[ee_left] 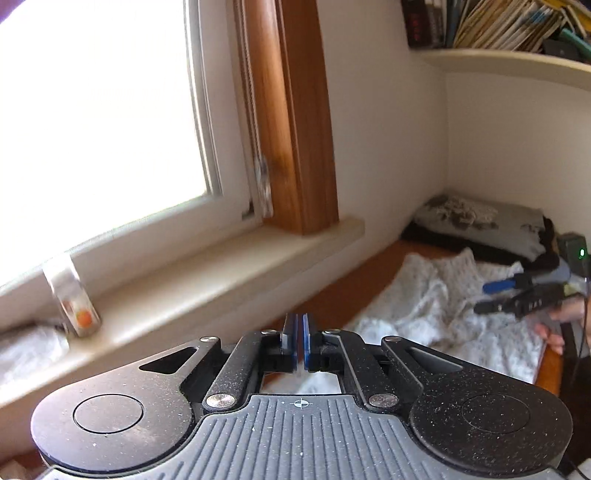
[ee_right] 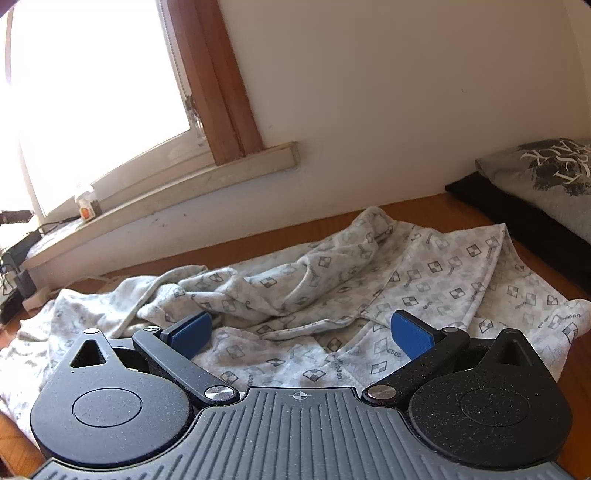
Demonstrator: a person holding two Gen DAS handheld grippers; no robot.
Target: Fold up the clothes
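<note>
A white garment with a grey checked print lies crumpled on the brown table. My right gripper hovers low over its near part, blue pads wide apart with nothing between them. In the left wrist view the same right gripper appears at the right over the garment, held by a hand. My left gripper is raised at the garment's left edge, facing the windowsill. Its blue pads are pressed together. No cloth shows between its tips; white cloth shows just beneath the fingers.
A windowsill with a small jar runs along the wall. A grey printed folded garment on a black one lies at the table's far right. A shelf of books hangs above. Cables and a plug strip sit at the left.
</note>
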